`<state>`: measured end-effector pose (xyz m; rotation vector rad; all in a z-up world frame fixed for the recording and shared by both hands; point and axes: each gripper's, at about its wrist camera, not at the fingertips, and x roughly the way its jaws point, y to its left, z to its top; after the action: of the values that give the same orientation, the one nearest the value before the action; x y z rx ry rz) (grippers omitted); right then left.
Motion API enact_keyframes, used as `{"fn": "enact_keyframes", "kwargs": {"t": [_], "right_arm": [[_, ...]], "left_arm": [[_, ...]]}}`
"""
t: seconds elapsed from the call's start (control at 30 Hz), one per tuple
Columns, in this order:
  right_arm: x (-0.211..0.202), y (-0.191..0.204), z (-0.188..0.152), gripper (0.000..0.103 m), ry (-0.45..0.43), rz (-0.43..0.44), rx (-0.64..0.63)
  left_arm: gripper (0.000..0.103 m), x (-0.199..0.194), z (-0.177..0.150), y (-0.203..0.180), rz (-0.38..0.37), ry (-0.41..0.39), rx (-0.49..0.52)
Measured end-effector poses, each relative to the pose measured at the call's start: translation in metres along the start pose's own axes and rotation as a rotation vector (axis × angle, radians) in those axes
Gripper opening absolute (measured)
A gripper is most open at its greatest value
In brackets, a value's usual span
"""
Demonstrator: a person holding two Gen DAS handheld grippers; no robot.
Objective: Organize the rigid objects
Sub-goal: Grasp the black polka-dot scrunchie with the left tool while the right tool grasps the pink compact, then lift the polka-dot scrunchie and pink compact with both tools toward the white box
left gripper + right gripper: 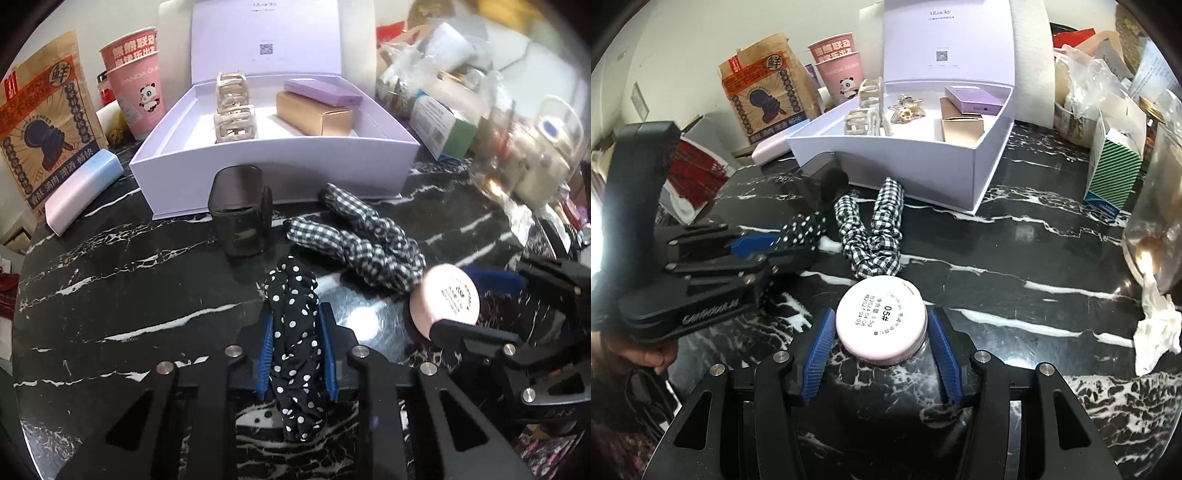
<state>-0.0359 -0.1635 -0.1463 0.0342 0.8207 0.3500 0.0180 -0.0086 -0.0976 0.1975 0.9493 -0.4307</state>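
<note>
My left gripper (295,354) is shut on a black polka-dot scrunchie (293,332), which hangs between its blue pads over the marble table. My right gripper (881,350) is shut on a round pink compact (881,323), held bottom-up with its label showing; it also shows in the left wrist view (445,301). A checked scrunchie (369,236) lies on the table ahead. A dark hair claw (238,210) stands by the open lilac box (273,166). The box holds cream hair claws (232,107), a gold carton (314,112), a purple carton (323,90) and a star clip (905,107).
Pink paper cups (138,88), a printed paper bag (44,122) and a pastel case (85,186) stand at the left. Cartons and bags (439,122) crowd the right. A glass jar (1160,206) and crumpled tissue (1156,325) sit at the right edge.
</note>
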Motion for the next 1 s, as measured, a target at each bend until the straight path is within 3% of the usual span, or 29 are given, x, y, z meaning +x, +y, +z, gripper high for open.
{"fn": "enact_keyframes", "kwargs": {"t": [0.07,0.6,0.73,1.0], "right_arm": [[0.002,0.002,0.001,0.065,-0.006,-0.017,-0.012],[0.007,0.011,-0.001,0.065,-0.031,-0.088,-0.068],[0.006,0.011,-0.002,0.051,-0.036,-0.096,-0.077],[0.006,0.012,-0.003,0.051,-0.037,-0.053,-0.078]], "left_arm": [[0.023,-0.001,-0.003,-0.001,-0.007,-0.005,0.001],[0.023,-0.005,-0.009,0.001,-0.011,-0.024,-0.020],[0.019,-0.006,-0.013,-0.001,-0.004,-0.050,-0.037],[0.016,-0.012,-0.010,-0.003,-0.028,-0.069,-0.044]]}}
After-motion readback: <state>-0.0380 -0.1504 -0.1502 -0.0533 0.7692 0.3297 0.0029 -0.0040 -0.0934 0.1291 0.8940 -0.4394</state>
